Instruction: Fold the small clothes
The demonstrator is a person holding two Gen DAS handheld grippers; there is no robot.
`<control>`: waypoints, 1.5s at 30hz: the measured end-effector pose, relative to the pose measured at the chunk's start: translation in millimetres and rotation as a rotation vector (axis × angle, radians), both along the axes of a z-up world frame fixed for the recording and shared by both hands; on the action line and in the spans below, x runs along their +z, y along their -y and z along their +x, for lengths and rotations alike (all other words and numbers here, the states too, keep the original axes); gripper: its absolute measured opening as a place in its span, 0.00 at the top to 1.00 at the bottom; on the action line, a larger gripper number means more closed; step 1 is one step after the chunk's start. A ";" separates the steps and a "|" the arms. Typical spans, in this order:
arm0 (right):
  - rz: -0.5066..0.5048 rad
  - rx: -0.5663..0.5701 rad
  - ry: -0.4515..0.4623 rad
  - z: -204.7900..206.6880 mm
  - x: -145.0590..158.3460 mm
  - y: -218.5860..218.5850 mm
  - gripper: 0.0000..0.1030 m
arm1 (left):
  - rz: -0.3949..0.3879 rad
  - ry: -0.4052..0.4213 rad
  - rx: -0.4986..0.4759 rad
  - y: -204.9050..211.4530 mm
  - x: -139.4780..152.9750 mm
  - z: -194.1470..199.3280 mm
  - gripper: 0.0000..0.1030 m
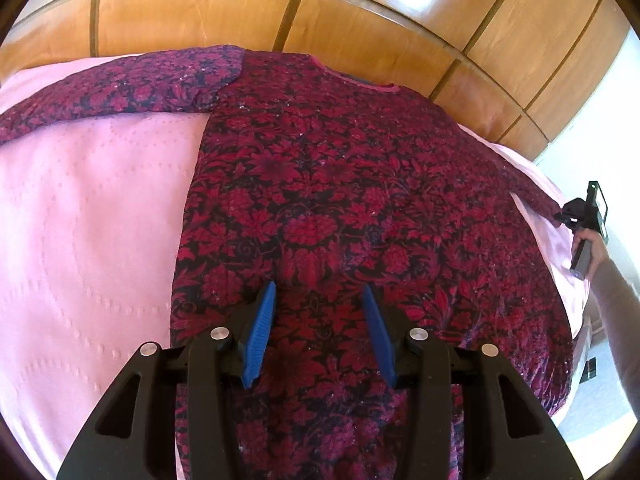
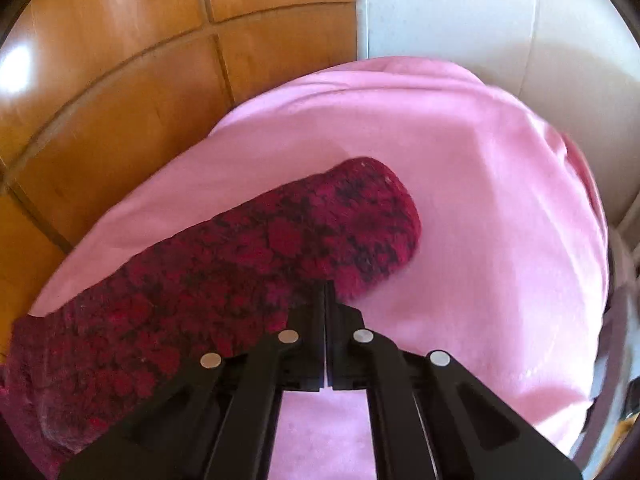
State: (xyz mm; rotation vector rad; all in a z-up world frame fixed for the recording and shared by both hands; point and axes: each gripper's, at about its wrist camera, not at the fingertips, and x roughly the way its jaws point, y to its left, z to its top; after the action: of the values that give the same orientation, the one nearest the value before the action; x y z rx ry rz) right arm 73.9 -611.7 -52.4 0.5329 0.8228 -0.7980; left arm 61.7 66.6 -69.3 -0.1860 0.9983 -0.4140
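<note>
Left wrist view: floral top (image 1: 340,200) lies flat on pink bedspread (image 1: 92,216), sleeves spread. Left gripper (image 1: 318,300) hovers over its lower body, jaws partly apart, nothing between. Right gripper (image 2: 326,286), jaws closed together, pinches the edge of the right sleeve (image 2: 248,256) near the cuff. Wooden headboard (image 1: 360,16) behind.

A crimson-and-black floral top (image 1: 340,200) lies spread flat on a pink bedspread (image 1: 88,220), neckline toward the far edge, both sleeves stretched outward toward the sides.
</note>
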 end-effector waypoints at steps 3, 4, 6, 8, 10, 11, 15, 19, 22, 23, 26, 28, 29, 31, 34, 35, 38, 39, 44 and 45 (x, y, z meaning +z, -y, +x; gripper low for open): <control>0.026 0.052 0.049 -13.3 9.1 -16.3 0.74 | 0.010 0.011 0.002 -2.3 7.3 -3.2 0.57; 0.040 0.064 0.072 -16.8 11.3 -19.5 0.61 | 0.011 0.021 0.003 -3.9 11.1 -5.6 0.57; 0.053 0.134 0.121 -19.0 22.2 -42.9 0.52 | 0.022 0.058 0.030 -11.3 20.0 -13.2 0.50; 0.087 0.216 0.152 -24.8 30.1 -67.2 0.52 | 0.001 0.069 0.074 -24.0 23.9 -19.1 0.41; 0.141 0.315 0.172 -23.3 31.5 -93.7 0.52 | -0.022 0.052 0.125 -41.4 23.9 -24.0 0.41; 0.160 0.374 0.177 -20.3 31.3 -109.1 0.52 | -0.024 0.047 0.147 -48.9 22.5 -26.3 0.41; 0.246 0.620 0.178 -11.6 27.2 -181.5 0.52 | -0.032 0.007 0.193 -71.7 13.2 -34.9 0.41; 0.273 0.831 0.146 -10.4 18.2 -256.9 0.51 | -0.065 -0.049 0.106 -72.4 1.5 -43.1 0.76; 0.272 0.908 0.094 -17.4 2.5 -292.6 0.51 | -0.021 -0.022 0.068 -64.5 -0.4 -55.0 0.87; 0.271 0.914 0.078 -20.5 -3.9 -298.2 0.51 | -0.015 -0.016 0.066 -64.4 0.4 -58.5 0.89; 0.216 0.891 0.071 -36.0 -19.4 -295.8 0.65 | -0.017 -0.017 0.070 -68.1 0.7 -64.9 0.90; 0.222 0.856 0.099 -44.0 -26.2 -288.3 0.80 | 0.010 -0.011 0.064 -67.9 -0.1 -69.2 0.90; 0.268 0.834 0.132 -48.9 -29.7 -279.1 0.83 | 0.019 -0.010 0.062 -67.1 -0.2 -69.3 0.90; 0.341 0.816 0.168 -52.0 -33.3 -271.5 0.84 | 0.042 0.000 0.064 -64.4 3.5 -68.9 0.89; 0.414 0.813 0.182 -49.0 -26.4 -259.2 0.82 | 0.083 0.071 0.073 -57.9 20.9 -66.5 0.89; 0.461 0.801 0.198 -46.9 -25.2 -252.9 0.79 | 0.078 0.109 0.080 -57.5 29.2 -64.7 0.88; 0.513 0.733 0.280 -44.9 -16.2 -224.7 0.64 | 0.043 0.163 0.095 -51.4 45.6 -50.9 0.61; 0.515 0.681 0.317 -42.6 -11.5 -210.2 0.51 | 0.039 0.171 0.098 -48.9 47.0 -46.9 0.57; 0.564 0.348 0.454 -31.3 -13.8 -124.0 0.38 | 0.040 0.173 0.075 -22.0 43.5 -19.6 0.51; 0.591 0.281 0.482 -29.1 -18.4 -106.4 0.37 | 0.042 0.167 0.063 -17.2 41.2 -16.8 0.51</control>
State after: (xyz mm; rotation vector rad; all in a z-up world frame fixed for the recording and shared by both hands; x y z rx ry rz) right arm 44.8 -505.4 -70.8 1.0587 0.6523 -0.1354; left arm 44.9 83.8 -28.1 -0.1424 0.8344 -0.3455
